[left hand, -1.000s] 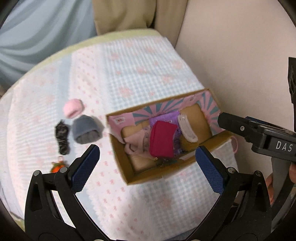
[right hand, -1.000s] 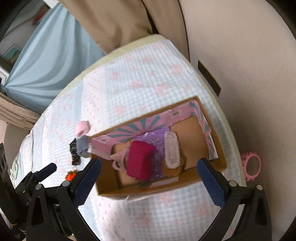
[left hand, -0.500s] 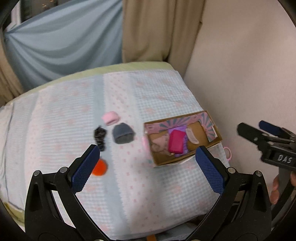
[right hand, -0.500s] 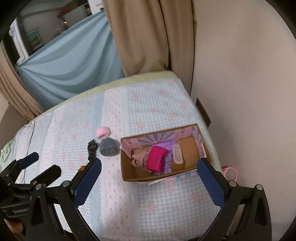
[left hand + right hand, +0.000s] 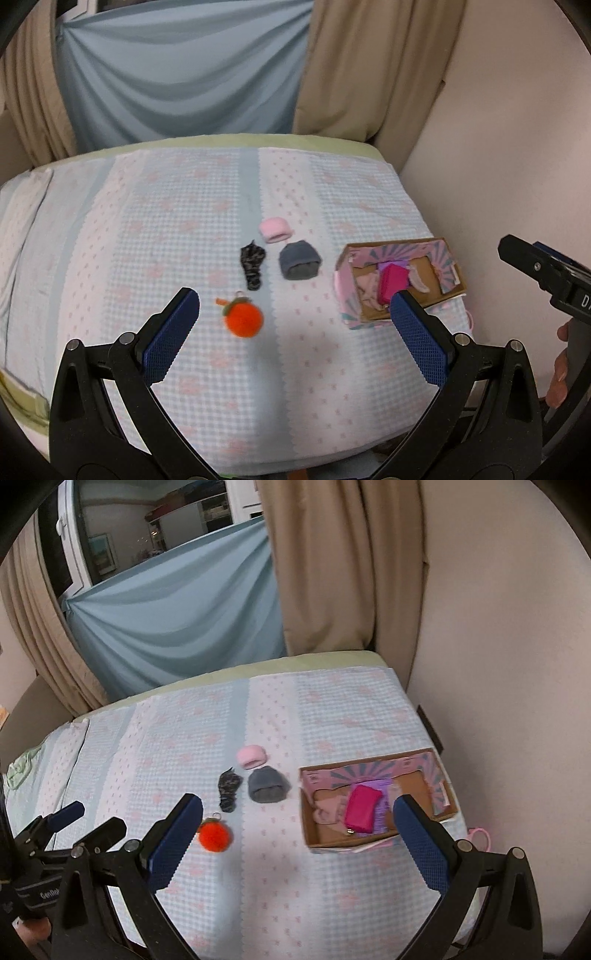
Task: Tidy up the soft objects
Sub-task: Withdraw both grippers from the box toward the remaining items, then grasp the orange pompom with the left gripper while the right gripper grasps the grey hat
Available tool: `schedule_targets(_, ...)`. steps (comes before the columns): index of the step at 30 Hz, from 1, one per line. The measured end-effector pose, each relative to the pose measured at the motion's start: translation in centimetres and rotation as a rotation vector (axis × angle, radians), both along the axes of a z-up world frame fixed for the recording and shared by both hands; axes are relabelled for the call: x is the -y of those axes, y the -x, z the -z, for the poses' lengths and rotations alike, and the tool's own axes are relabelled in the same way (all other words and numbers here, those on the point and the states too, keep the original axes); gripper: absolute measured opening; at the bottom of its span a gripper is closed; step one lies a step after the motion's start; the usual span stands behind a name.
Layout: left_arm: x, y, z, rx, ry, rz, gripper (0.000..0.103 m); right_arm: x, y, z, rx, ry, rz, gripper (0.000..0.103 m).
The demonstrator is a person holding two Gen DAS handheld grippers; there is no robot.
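Observation:
An open cardboard box (image 5: 346, 293) (image 5: 308, 825) with a pink patterned lining sits at the right of the bed. It holds a magenta pouch (image 5: 393, 282) (image 5: 362, 808), a pale pink cloth (image 5: 365, 288) and a purple item. On the cover to its left lie a grey rolled cloth (image 5: 299, 260) (image 5: 267, 784), a pink roll (image 5: 275, 229) (image 5: 251, 756), a dark scrunchie (image 5: 253, 266) (image 5: 228, 789) and an orange pompom (image 5: 243, 319) (image 5: 216, 835). My left gripper (image 5: 295, 332) and right gripper (image 5: 299, 836) are both open, empty and held high above the bed's near side.
The bed cover (image 5: 166, 229) is pale blue with pink dots. A wall (image 5: 517, 147) runs along the right, curtains (image 5: 351, 74) and a blue drape (image 5: 177, 74) behind. A pink ring (image 5: 480, 837) lies beside the box at the bed's right edge.
Both grippers have pulled back and up from just above the box. Much more of the bed and the curtains now shows. Both stay open and empty.

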State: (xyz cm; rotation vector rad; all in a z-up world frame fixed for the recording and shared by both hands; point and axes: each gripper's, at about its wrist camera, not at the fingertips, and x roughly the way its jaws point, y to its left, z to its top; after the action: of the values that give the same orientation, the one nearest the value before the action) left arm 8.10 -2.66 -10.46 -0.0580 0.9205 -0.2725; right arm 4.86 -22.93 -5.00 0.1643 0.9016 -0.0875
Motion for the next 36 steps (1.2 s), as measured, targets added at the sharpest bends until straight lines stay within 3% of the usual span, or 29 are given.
schedule_targets(5, -3.1, -0.6, 2.3, 0.003, -0.022, -0.028, 0.103, -3.2, -2.0, 2.5, -0.013, 0.017, -0.060, 0.103)
schedule_targets(10, -5.0, -2.0, 6.3, -0.011, -0.045, -0.094, 0.103, -5.8, -5.5, 7.2, -0.032, 0.032, -0.164, 0.103)
schedule_targets(14, -5.4, -3.1, 10.9, -0.028, -0.041, -0.130, 0.103, -6.7, -8.8, 13.0, -0.039, -0.007, -0.207, 0.103)
schedule_targets(21, -4.2, -6.4, 20.8, -0.064, -0.076, -0.141, 0.103, -7.8, -14.0, 22.5, -0.055, 0.031, -0.293, 0.103)
schedule_targets(25, -3.4, -8.1, 25.2, -0.052, -0.100, -0.148, 0.103, -8.5, -16.7, 26.7, -0.124, 0.095, -0.343, 0.103)
schedule_targets(34, -2.8, -11.1, 33.3, -0.084, -0.109, -0.233, 0.101, -8.7, -20.4, 33.7, -0.123, 0.147, -0.330, 0.103)
schedule_targets(36, -2.8, -11.5, 34.4, -0.089, -0.109, -0.245, 0.099, -9.3, -20.8, 34.5, -0.092, 0.244, -0.328, 0.103)
